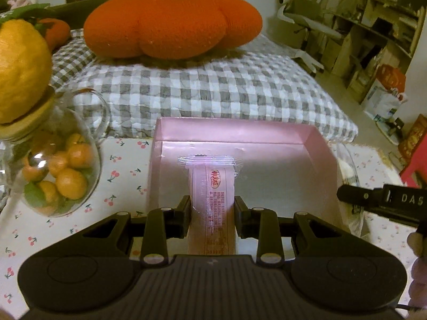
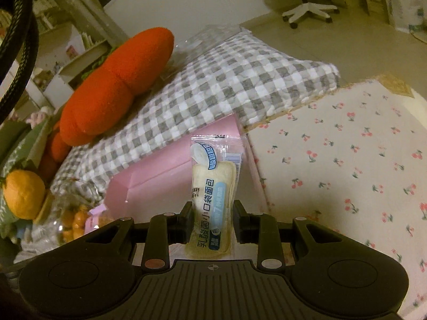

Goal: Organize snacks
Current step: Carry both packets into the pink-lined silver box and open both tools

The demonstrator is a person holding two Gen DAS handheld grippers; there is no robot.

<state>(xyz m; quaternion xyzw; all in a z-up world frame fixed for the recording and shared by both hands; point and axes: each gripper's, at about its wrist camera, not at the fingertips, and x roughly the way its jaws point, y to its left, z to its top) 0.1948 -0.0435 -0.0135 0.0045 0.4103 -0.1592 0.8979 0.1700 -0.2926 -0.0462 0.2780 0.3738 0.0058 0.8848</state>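
My left gripper point(image 1: 212, 208) is shut on a pink wrapped snack bar point(image 1: 210, 186) and holds it over the near edge of an open pink box point(image 1: 307, 165). The box interior shows nothing else. My right gripper point(image 2: 213, 213) is shut on a clear packet with a small white bread point(image 2: 212, 189), blue printing on it, held above the near side of the same pink box point(image 2: 149, 176). The right gripper's tip also shows at the right edge of the left wrist view point(image 1: 379, 200).
The box stands on a cherry-print tablecloth point(image 2: 347, 165). A glass jar of small oranges point(image 1: 58, 170) with a large yellow fruit point(image 1: 18, 69) on its lid stands left. Behind are a checked cushion point(image 1: 202, 90) and an orange pumpkin plush point(image 1: 170, 24).
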